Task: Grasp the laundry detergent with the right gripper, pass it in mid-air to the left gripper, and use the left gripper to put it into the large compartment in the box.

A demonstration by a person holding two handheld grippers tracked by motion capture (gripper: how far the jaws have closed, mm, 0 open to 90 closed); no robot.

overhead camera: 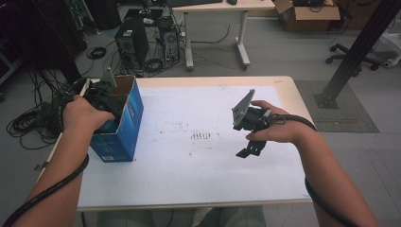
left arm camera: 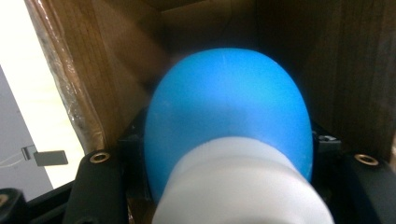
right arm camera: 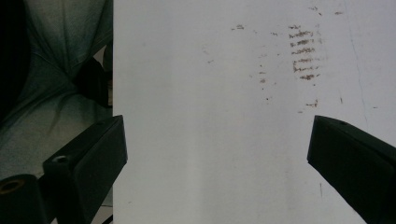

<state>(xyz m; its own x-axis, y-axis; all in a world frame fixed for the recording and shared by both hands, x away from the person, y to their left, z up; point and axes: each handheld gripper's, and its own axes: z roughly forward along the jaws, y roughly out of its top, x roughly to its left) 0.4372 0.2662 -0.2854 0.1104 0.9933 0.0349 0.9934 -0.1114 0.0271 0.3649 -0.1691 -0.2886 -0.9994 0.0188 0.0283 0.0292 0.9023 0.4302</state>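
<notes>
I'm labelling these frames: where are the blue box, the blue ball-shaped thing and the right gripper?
blue box [overhead camera: 126, 124]: high view, its blue side wall.
blue ball-shaped thing [left arm camera: 229, 107]: left gripper view, its rounded blue top.
right gripper [overhead camera: 249, 147]: high view, between its jaw tips.

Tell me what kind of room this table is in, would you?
It looks like a lab or office workspace, not a home. Past the white-topped table a desktop computer tower stands on the floor among loose cables, with another desk, a cardboard box and an office-chair base behind.
</notes>
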